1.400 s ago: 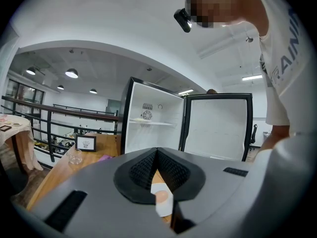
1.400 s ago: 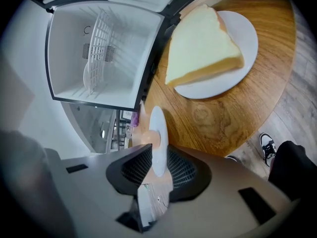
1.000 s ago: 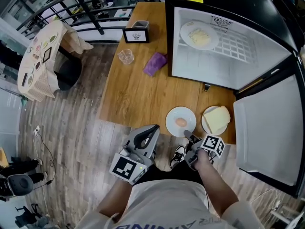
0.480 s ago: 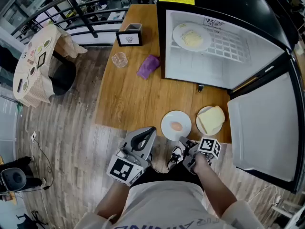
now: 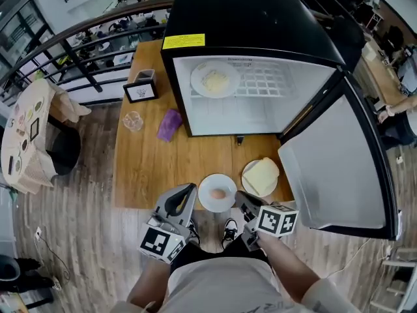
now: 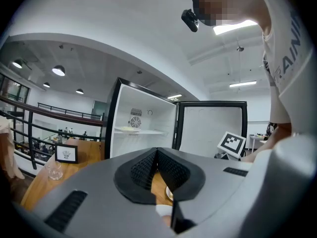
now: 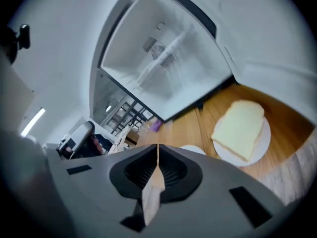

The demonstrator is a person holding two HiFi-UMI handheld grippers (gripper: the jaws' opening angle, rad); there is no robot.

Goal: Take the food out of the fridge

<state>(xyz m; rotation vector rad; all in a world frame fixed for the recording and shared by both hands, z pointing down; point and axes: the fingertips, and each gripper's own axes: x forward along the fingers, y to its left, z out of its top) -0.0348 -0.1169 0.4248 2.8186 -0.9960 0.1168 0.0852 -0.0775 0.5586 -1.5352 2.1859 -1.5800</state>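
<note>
2 plates are out on the counter (image 5: 163, 168) at 6 o'clock: egg plate (image 5: 217, 192) and bread plate (image 5: 260, 177). 1 plate (image 5: 215, 79) is left in the fridge (image 5: 260, 18) at 12 o'clock. The left tongs (image 5: 189, 191) are pressed together and empty. The right tongs (image 5: 240, 195) have just been closing, with nothing between them.

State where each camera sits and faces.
Head view: on the person's head, looking steeply down at table, open fridge, both forearms, left claw, right claw.
Left gripper view: on left claw, facing the fridge over shut jaws; the person's shirt shows.
Right gripper view: on right claw, tilted, facing bread plate; jaws just closed, empty.
Shared: fridge in all three.
</note>
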